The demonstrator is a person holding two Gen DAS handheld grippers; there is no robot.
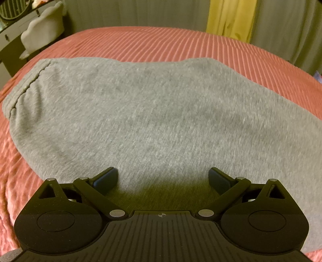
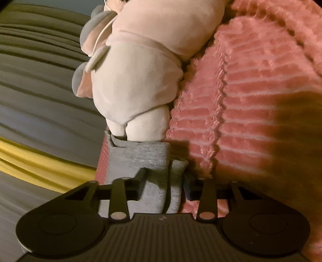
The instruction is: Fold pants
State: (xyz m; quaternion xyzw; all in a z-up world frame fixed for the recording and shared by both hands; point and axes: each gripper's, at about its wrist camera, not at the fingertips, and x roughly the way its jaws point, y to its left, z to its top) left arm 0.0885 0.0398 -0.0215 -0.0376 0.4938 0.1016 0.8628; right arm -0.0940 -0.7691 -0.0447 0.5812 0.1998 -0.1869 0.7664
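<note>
Grey pants lie spread flat on a pink ribbed bedspread, with a stitched band at the far left. My left gripper is open and empty, low over the near part of the grey cloth. In the right wrist view my right gripper is shut on a bunched end of the grey pants, held next to a pink pillow.
A cream plush toy lies against the pink ribbed pillow. Grey and yellow curtains hang behind the bed. A white padded chair and a desk stand at the far left.
</note>
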